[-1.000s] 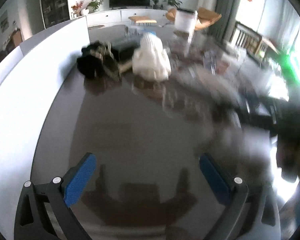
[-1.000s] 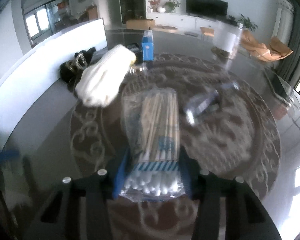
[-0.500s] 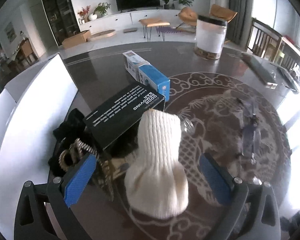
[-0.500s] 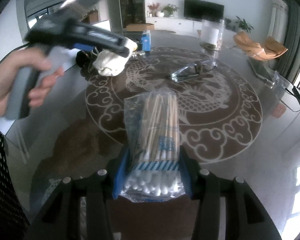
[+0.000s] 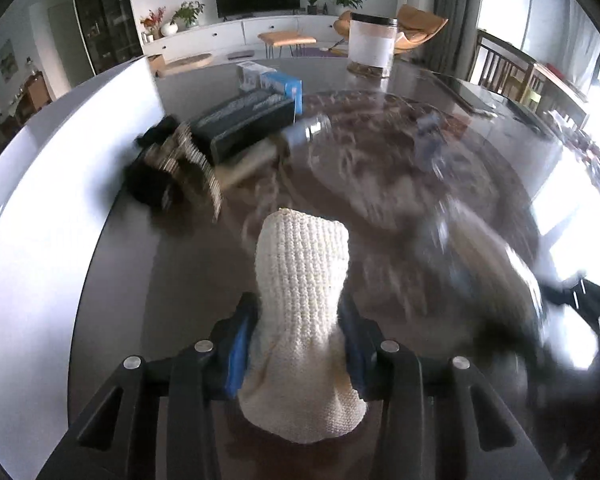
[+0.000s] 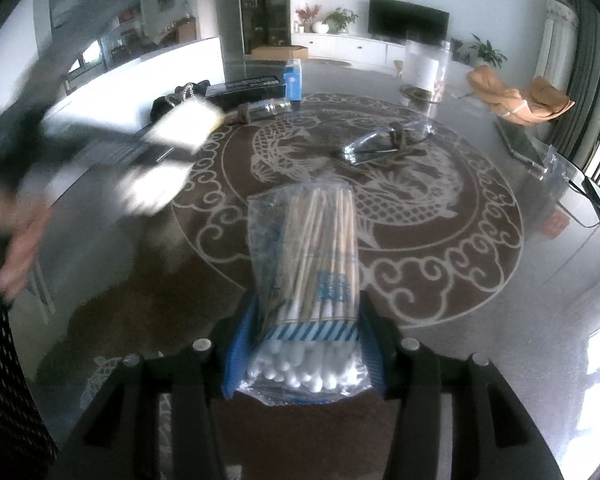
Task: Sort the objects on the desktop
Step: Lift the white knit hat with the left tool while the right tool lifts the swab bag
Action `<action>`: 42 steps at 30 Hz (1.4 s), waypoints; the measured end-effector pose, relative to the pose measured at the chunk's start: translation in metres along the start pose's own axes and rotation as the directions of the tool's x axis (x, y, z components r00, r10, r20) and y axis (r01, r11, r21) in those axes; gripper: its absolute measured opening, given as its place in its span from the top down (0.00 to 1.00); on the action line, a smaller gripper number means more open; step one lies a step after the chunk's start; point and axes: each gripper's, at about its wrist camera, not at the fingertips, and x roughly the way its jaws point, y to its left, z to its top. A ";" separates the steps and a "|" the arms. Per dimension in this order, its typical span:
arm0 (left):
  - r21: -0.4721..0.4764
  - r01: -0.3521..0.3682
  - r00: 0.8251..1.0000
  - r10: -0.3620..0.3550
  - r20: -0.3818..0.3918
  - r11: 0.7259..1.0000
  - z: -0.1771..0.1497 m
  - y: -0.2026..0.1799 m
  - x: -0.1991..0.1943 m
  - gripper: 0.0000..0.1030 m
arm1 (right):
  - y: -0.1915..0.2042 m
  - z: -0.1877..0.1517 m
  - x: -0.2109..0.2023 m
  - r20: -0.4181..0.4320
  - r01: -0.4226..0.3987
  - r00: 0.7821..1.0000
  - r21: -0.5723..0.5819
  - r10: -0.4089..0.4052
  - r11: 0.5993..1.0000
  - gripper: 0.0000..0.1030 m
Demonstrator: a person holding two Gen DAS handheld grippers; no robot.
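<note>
Since half a second ago your left tongs (image 5: 300,344) have gone from spread wide around the white knitted glove (image 5: 302,300) to closing in on it: the blue pads now sit against both sides of the glove, which sticks up and forward out of the jaws, above the dark glass worktop (image 5: 148,264). Most of that view is smeared by motion.

Beyond the glove, by the white panel at the worktop's left edge, you can see a black box (image 5: 246,124) lying flat, a blue and white carton (image 5: 280,86) behind it, a small glass bottle (image 5: 306,132) on its side next to the box, and a black bag with a metal chain (image 5: 172,168) to the box's left. A clear jar with a white label (image 5: 370,48) stands at the far edge.

Your right tongs (image 6: 304,344) are pinching a clear bag of cotton swabs (image 6: 312,280) at its lower end, cotton tips toward the camera, sticks pointing away over the round dragon pattern (image 6: 380,208) under the glass. In that view your left hand (image 6: 18,240) and the glove (image 6: 180,132) are blurred at the left. A crumpled clear wrapper (image 6: 374,146) lies near the middle of the pattern.
</note>
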 end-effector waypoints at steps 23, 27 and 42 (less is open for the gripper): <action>-0.063 -0.022 0.999 0.024 0.026 0.998 -0.043 0.022 0.011 0.00 | -0.011 -0.006 0.006 -0.062 0.118 0.992 0.135 -0.110 0.984 0.00; -0.062 -0.021 0.999 0.023 0.027 0.998 -0.043 0.022 0.011 0.00 | -0.011 -0.006 0.006 -0.062 0.117 0.992 0.135 -0.110 0.984 0.00; -0.062 -0.021 0.999 0.022 0.028 0.998 -0.043 0.023 0.010 0.00 | -0.011 -0.006 0.006 -0.062 0.117 0.992 0.135 -0.109 0.984 0.00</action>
